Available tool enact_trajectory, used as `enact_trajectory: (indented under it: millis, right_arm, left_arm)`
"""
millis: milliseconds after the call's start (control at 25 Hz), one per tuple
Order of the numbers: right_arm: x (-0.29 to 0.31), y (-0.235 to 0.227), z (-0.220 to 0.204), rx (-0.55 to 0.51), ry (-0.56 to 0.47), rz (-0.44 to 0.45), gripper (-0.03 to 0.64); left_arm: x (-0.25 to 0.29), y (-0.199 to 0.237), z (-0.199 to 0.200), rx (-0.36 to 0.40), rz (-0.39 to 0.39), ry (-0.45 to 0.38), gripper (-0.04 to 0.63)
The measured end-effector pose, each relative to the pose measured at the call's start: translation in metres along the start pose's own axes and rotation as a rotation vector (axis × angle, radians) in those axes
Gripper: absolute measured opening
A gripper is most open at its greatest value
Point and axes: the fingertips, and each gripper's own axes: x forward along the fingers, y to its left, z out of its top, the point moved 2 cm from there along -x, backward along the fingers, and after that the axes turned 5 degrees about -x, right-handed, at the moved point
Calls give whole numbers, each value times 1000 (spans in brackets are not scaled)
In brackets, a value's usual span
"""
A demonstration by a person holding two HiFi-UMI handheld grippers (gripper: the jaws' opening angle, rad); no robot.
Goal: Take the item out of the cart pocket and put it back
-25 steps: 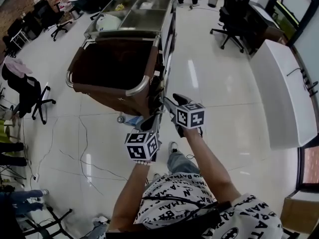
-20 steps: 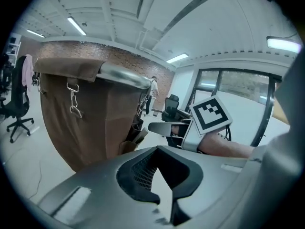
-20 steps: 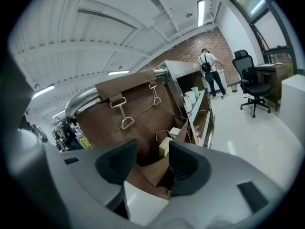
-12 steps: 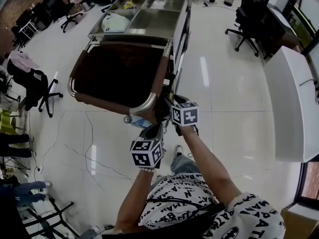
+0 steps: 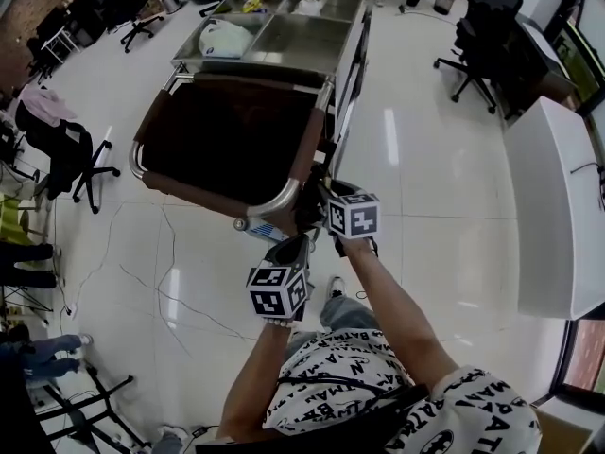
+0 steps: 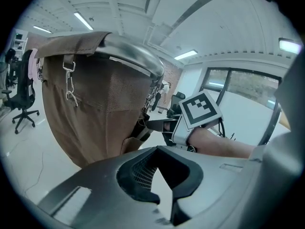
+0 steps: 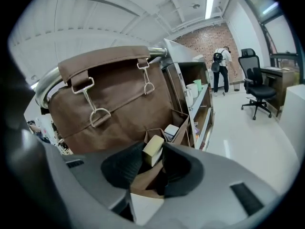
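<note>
1. Handling: the pale yellow block (image 7: 153, 148) looks small and light. Its flat faces and square edges suggest a little box or a firm sponge, so it is probably easy to lift but easy to crush or tip if squeezed hard.
2. Position: the block stands half out of a brown pocket (image 7: 145, 178) on the cart's brown bag (image 7: 119, 99), straight ahead of the right hand-held gripper (image 7: 153, 151) and right between its fingertips.
3. Hold: the two upright side faces near the top are the best place, since the lower part sits down inside the pocket fabric. A grip lower down would likely snag the pocket's edge.
4. Right hand-held gripper: its jaws are closing, and their tips already meet the block on both sides.
5. Left hand-held gripper (image 6: 157, 149): clenched on nothing, tips together, held back from the bag and lower than the right one.
6. Pose: in the head view both forearms reach forward. The right one stretches to the cart's near corner, and the left stays closer to the body.
</note>
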Motion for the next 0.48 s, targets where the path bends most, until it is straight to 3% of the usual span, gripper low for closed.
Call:
enact_trajectory:
  millis: [200,480]
  right_arm:
    - [-27,2,25,-24,-85,-31,95]
    - [-71,17,40,-46,-176,-75,89]
  left_arm:
    - [-8,-1,0,4,-15,-10,0]
    - [-35,-9,-3,32,-60,-30,0]
